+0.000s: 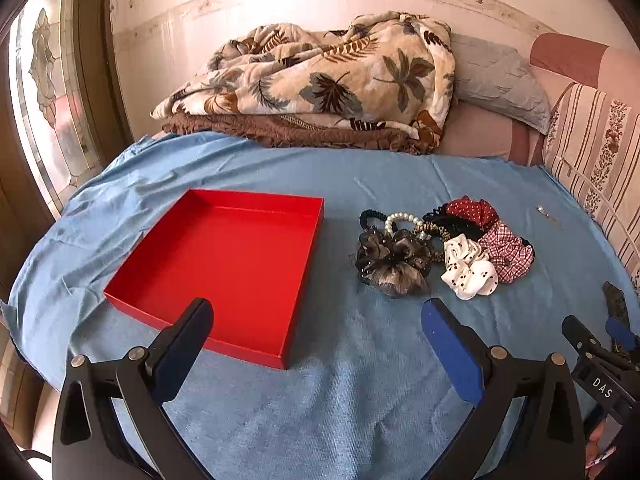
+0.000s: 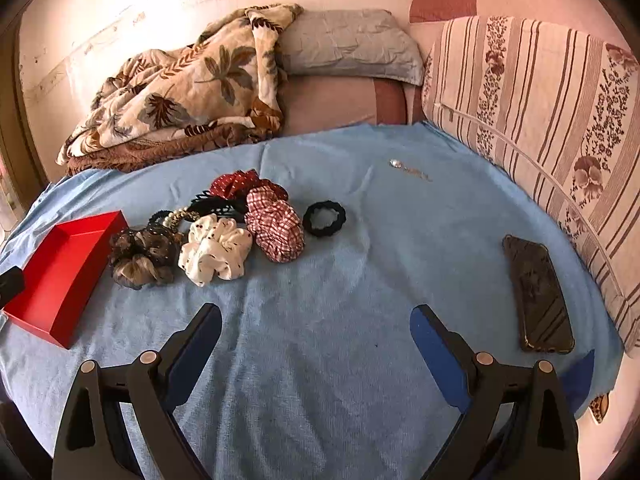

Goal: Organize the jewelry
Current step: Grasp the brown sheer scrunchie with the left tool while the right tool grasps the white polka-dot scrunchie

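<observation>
**Two grippers wide apart, hair accessories heaped beside a red tray**

Item 1: left gripper [image 1: 316,312], jaws spread wide, nothing between them; hovers above the blue cloth [image 1: 340,400], between tray and heap.

Item 2: right gripper [image 2: 316,316], jaws likewise spread wide and holding nothing, over bare cloth.

Item 3: red tray [image 1: 256,199], shallow, square, nothing inside, lying on the cloth left of the heap.

Item 4: heap of hair accessories, pieces touching one another: dark sheer scrunchie [image 1: 394,262] nearest the tray, white spotted scrunchie [image 1: 470,266], red checked scrunchie [image 2: 276,230], red dotted scrunchie [image 2: 236,184], pearl bracelet [image 1: 400,220], black claw clip [image 2: 216,204].

Item 5: black hair tie [image 2: 324,218], alone, just right of the heap.

Item 6: small silvery piece [image 2: 396,164], farther back, too small to identify.

Item 7: phone [image 2: 538,294], flat on the cloth near the striped cushion [image 2: 560,92].
</observation>
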### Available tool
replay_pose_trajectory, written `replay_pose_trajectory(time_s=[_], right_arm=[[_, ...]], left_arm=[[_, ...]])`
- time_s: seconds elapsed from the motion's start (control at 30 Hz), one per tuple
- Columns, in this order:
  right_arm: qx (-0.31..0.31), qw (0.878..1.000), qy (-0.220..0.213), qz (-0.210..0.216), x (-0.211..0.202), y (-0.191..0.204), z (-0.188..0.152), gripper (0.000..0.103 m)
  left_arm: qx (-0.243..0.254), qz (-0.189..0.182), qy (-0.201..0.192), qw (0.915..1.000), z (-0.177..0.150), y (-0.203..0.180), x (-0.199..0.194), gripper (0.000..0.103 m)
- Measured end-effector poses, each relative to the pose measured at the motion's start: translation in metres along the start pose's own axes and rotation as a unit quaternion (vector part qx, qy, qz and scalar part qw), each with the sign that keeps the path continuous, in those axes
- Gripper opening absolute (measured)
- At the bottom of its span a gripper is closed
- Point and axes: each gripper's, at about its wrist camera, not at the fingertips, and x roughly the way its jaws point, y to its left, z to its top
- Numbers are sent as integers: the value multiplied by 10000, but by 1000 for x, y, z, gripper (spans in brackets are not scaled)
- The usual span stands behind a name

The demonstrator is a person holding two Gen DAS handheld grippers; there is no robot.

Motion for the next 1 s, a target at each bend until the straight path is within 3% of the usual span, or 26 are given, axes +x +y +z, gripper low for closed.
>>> replay_pose_trajectory(time_s=[0.4, 0.67, 0.83, 1.0], right_arm=[[15, 9997, 239, 54, 15, 2, -6, 94], [15, 9990, 398, 222, 27, 4, -2, 94], [-22, 9965, 495, 674, 44, 16, 20, 94], [-70, 9892, 811, 1218, 71, 35, 36, 70]], left_arm=[[195, 68, 169, 9996, -4, -5, 13, 103], [468, -103, 189, 9987, 11, -1, 21, 103], [589, -615, 356, 9957, 38, -1, 39, 81], [338, -988, 833, 9910, 54, -7, 81, 81]])
